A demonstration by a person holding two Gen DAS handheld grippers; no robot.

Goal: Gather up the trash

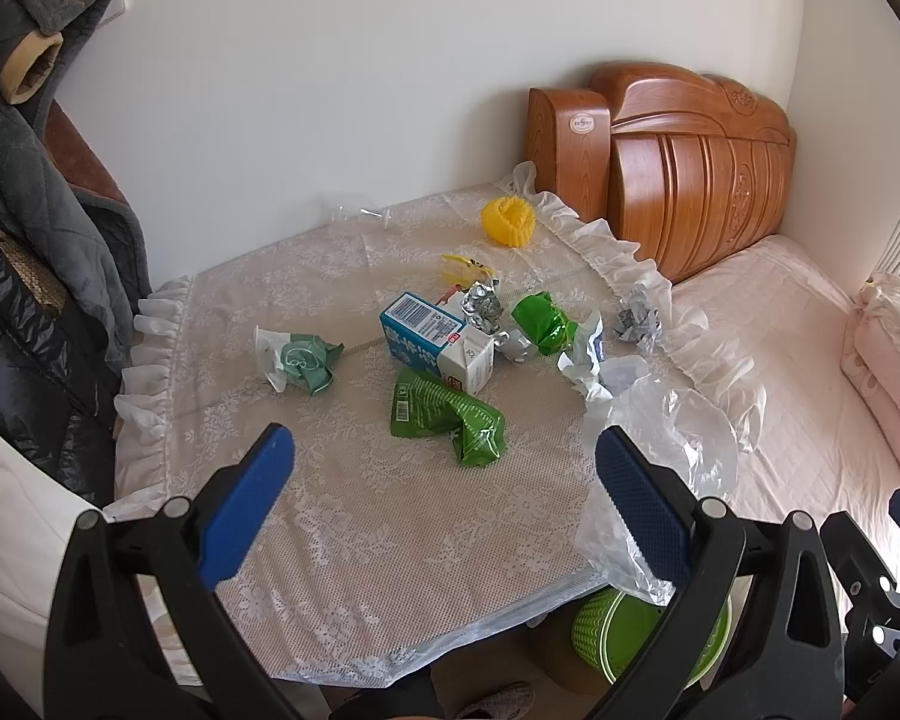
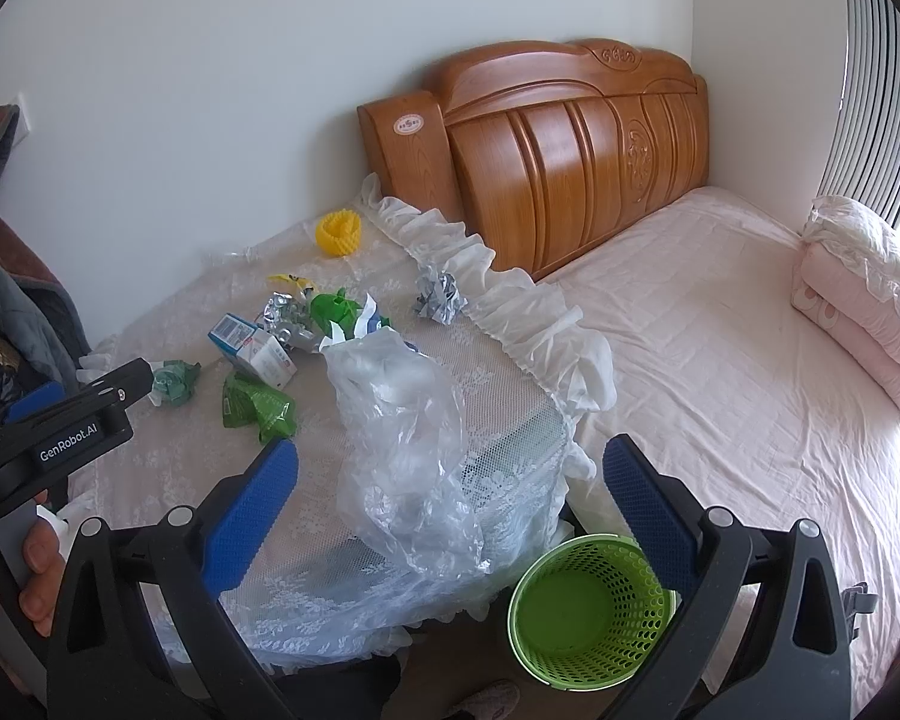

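Note:
Trash lies on a lace-covered table (image 1: 342, 516): a green snack bag (image 1: 444, 417), a blue and white carton (image 1: 435, 339), a crumpled green-white cup (image 1: 297, 360), a green wrapper (image 1: 543, 318), foil balls (image 1: 483, 303), a grey paper ball (image 1: 636, 318) and a clear plastic bag (image 1: 666, 456). My left gripper (image 1: 444, 480) is open and empty, above the table's near part. My right gripper (image 2: 450, 492) is open and empty, over the clear plastic bag (image 2: 408, 450). A green mesh bin (image 2: 591, 609) stands on the floor by the table's corner, empty.
A yellow ridged cup (image 1: 508, 221) sits at the table's far edge. A bed (image 2: 720, 330) with a wooden headboard (image 2: 558, 144) lies right of the table. Coats (image 1: 36, 228) hang at the left. A folded pink quilt (image 2: 858, 294) rests on the bed.

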